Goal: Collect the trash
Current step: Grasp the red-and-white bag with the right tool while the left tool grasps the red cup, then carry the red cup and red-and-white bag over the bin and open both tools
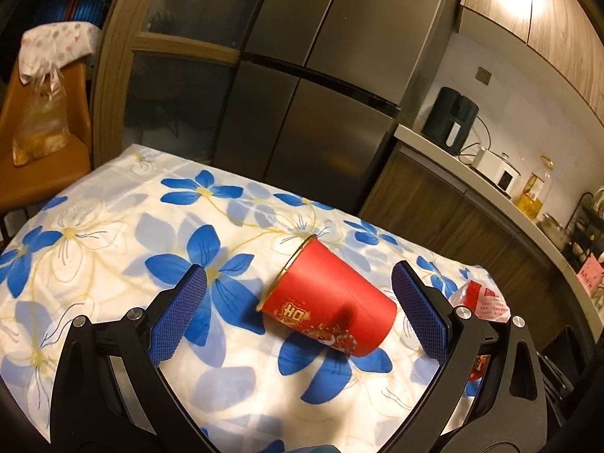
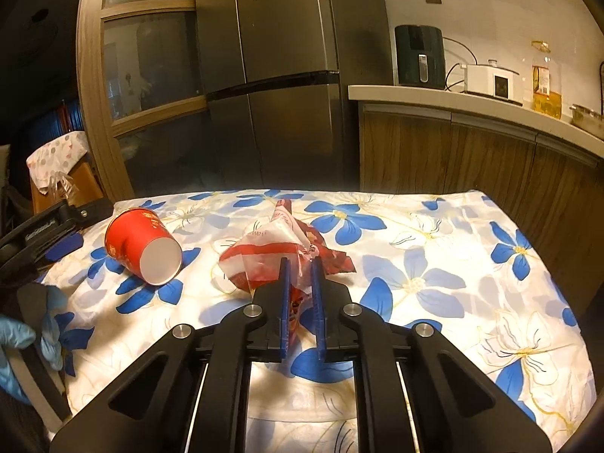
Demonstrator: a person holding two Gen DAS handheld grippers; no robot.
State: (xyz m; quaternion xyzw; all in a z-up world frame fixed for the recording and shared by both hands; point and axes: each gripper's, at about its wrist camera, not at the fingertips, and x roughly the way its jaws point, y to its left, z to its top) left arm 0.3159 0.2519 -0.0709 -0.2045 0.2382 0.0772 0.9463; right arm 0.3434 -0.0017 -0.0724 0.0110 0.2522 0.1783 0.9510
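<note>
Right tongs [image 2: 301, 264] point slightly down and pinch the red-white wrapper [image 2: 264, 253] on the bench [image 2: 453, 264]; left tongs [image 1: 298, 283] stand wide around the lying red cup [image 1: 328, 302].

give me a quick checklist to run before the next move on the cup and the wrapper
1. Right gripper closed on the crumpled wrapper: ok, wrapper plastic sits pinched between the pads.
2. Wrapper lifted off the tablecloth: cannot tell.
3. Left gripper open wide enough for the red paper cup: ok, the jaws stand wide apart.
4. Cup lined up between the left pads: ok, it lies on its side between them, untouched.
5. Cup empty: cannot tell, its mouth faces away in both views.
6. Trash bin in view: not ok, none visible.
</note>
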